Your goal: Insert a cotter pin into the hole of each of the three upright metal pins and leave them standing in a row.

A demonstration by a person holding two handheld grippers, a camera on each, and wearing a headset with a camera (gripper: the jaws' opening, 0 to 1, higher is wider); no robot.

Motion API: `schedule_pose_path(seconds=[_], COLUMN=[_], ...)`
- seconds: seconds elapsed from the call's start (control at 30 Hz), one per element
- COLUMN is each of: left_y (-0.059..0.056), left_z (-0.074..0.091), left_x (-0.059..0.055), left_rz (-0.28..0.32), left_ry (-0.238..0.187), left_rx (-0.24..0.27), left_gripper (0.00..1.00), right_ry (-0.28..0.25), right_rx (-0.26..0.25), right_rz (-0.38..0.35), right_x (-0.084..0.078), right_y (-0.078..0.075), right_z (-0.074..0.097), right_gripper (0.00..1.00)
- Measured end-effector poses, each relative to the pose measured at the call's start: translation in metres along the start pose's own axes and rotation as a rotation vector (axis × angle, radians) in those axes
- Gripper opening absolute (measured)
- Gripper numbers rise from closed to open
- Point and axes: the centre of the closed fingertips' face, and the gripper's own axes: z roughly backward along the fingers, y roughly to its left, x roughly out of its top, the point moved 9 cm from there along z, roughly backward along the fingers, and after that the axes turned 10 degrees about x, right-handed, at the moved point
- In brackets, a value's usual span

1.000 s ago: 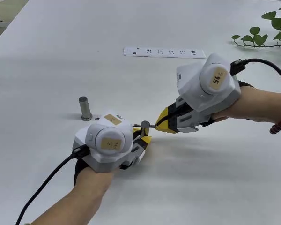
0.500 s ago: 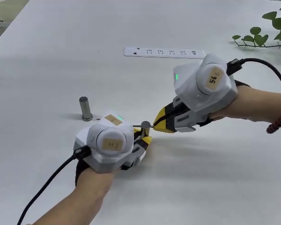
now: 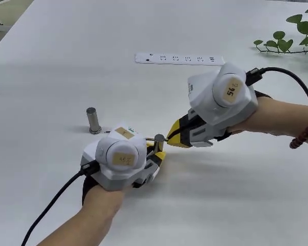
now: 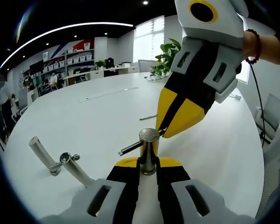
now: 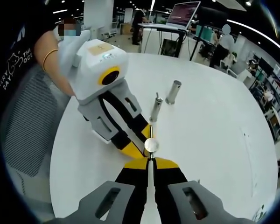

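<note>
White table (image 3: 66,61) all round, pretty bare. One metal pin (image 4: 148,150) is held upright, pinched low in the jaws of the left gripper (image 4: 148,166). The cotter pin (image 4: 130,148) is clamped in the closed jaws of the right gripper (image 5: 150,161). It's laid level, crosswise to the metal pin and already poking through its hole, so a straight push along that line is probably needed.
</note>
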Motion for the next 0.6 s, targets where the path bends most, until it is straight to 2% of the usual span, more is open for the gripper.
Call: schedule_pose_path(seconds=[0.13, 0.27, 0.6], left_y=[0.000, 0.003, 0.007], left_z=[0.003, 0.008, 0.023], left_x=[-0.005, -0.008, -0.005], left_rz=[-0.020, -0.013, -0.009], left_ry=[0.038, 0.043, 0.040], left_rx=[-0.001, -0.001, -0.007], left_gripper=[0.11, 0.15, 0.24], right_ry=[-0.009, -0.029, -0.068], right_rx=[-0.004, -0.004, 0.000], right_rz=[-0.023, -0.049, -0.097], right_x=[0.000, 0.001, 0.006], right_y=[0.001, 0.000, -0.005], right_z=[0.000, -0.002, -0.007], right_gripper=[0.03, 0.07, 0.13])
